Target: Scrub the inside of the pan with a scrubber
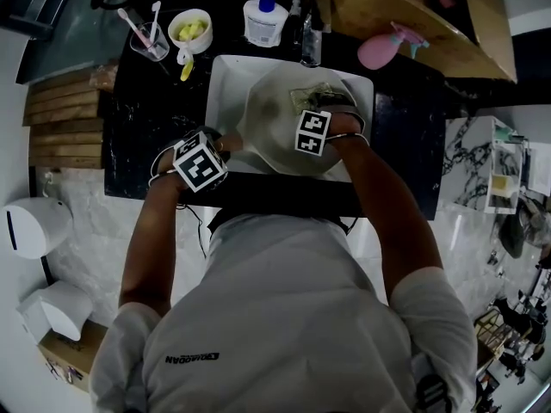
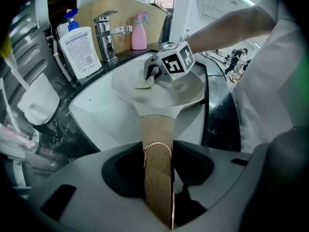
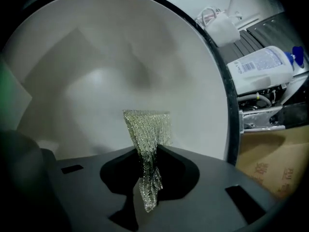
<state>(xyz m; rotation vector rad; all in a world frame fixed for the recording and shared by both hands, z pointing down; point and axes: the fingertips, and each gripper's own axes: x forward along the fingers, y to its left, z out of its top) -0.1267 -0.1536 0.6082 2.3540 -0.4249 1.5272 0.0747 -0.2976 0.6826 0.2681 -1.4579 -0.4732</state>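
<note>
Scrubber's in the pan, handle's locked down!
The left gripper [image 2: 158,178] clamps the light wooden handle [image 2: 157,129] of the white round pan [image 1: 275,136], which sits in the white rectangular sink [image 1: 224,76]. The right gripper [image 3: 148,178] pinches a silvery mesh scrubber [image 3: 147,129], its free end against the pan's inner wall.

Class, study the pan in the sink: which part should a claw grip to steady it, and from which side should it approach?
Grip the wooden handle, coming from the person's side of the sink, in line with it. It is a narrow flat bar jutting from the wide bowl of the pan, where the left claw clamps it.
</note>
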